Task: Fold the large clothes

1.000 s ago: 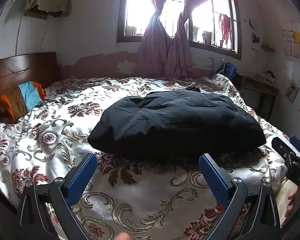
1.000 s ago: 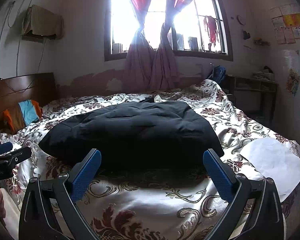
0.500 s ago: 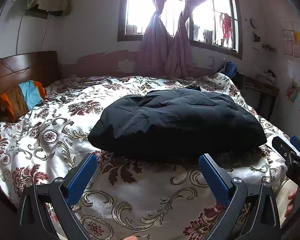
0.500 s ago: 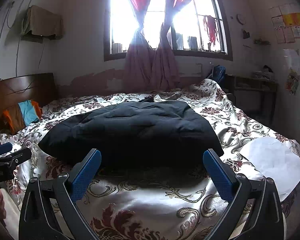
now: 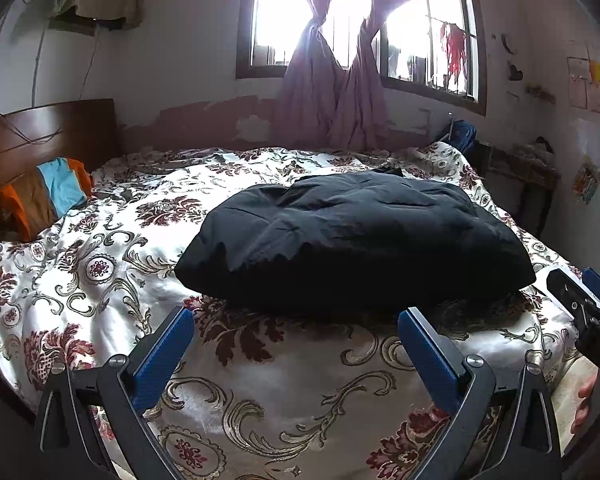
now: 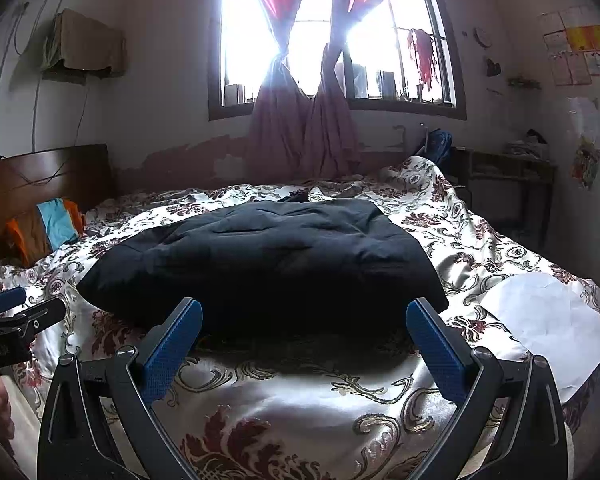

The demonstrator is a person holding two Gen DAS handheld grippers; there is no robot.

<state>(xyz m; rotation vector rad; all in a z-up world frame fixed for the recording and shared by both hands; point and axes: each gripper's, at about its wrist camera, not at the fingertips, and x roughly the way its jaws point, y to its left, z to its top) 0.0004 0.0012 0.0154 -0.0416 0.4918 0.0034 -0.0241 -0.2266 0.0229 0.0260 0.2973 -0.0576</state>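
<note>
A dark navy padded garment (image 5: 352, 236) lies folded into a thick block on the floral bedspread (image 5: 100, 264); it also shows in the right wrist view (image 6: 264, 264). My left gripper (image 5: 296, 320) is open and empty, hovering over the bed's near part just short of the garment's front edge. My right gripper (image 6: 304, 312) is open and empty, also just short of that edge. The right gripper's body shows at the right of the left wrist view (image 5: 580, 308). The left gripper's body shows at the left of the right wrist view (image 6: 12, 320).
A wooden headboard (image 5: 40, 136) and an orange, brown and blue pillow (image 5: 48, 196) are at the left. A window with tied pink curtains (image 5: 336, 92) is behind the bed. A desk (image 6: 508, 176) stands at the right wall. A white patch (image 6: 548, 320) lies on the bed's right corner.
Both grippers stay open. The left wrist view has drawn back and risen slightly from the garment. The garment has not moved.
</note>
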